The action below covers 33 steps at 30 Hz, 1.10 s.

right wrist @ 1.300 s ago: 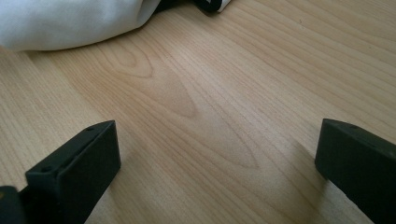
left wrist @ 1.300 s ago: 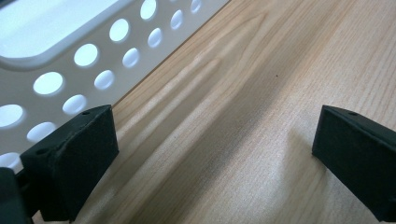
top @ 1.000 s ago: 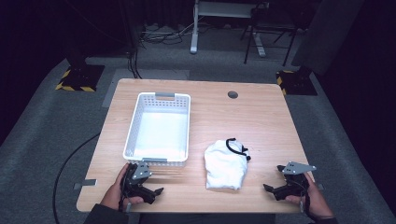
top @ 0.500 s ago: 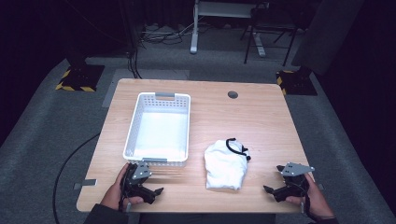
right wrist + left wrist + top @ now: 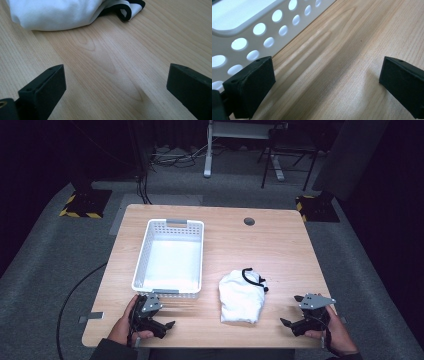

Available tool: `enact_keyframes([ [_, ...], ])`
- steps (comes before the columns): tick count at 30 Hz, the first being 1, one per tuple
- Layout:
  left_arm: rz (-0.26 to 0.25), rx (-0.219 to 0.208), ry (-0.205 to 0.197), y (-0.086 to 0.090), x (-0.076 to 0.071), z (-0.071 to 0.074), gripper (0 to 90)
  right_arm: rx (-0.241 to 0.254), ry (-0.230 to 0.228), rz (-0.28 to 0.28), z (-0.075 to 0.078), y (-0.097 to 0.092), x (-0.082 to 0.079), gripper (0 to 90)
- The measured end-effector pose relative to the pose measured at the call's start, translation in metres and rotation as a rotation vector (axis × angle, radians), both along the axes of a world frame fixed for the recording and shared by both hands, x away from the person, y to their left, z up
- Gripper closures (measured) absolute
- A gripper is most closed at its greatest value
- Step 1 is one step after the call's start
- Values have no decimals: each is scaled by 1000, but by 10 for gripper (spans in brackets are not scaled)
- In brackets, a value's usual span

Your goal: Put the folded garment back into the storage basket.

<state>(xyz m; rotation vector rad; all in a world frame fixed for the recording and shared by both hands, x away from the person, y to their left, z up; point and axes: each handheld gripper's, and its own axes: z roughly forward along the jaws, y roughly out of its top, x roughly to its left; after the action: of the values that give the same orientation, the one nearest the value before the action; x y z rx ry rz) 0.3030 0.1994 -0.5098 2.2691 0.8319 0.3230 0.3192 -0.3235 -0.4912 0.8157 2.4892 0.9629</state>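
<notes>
Black jaws of our left gripper (image 5: 167, 325) spread wide over bare wood, empty, just beside basket (image 5: 150, 238). Our right gripper (image 5: 287, 323) likewise gaping, empty. White cloth (image 5: 240, 295) lies between them on table (image 5: 280, 245), right of basket.

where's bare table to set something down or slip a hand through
Free: the far strip beyond the basket and cloth, around the hole; the right side between cloth and table edge; the gap between basket and cloth. Crowded: the near edge, with the left gripper by the basket and the right gripper by the cloth.
</notes>
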Motion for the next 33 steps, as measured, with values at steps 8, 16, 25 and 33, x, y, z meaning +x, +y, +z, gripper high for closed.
enact_keyframes([
  [8, 0, 0, 0, 0, 0, 0, 2, -5, -5, 12, 2, 3, 0, 27],
  [16, 0, 0, 0, 0, 0, 0, 2, -12, -20, 23, 5, 7, 1, 27],
  [25, 0, 0, 0, 0, 0, 0, 2, -21, -49, 57, 13, 15, 2, 30],
  [33, 0, 0, 0, 0, 0, 0, 2, -31, -60, 71, 16, 21, 4, 31],
])
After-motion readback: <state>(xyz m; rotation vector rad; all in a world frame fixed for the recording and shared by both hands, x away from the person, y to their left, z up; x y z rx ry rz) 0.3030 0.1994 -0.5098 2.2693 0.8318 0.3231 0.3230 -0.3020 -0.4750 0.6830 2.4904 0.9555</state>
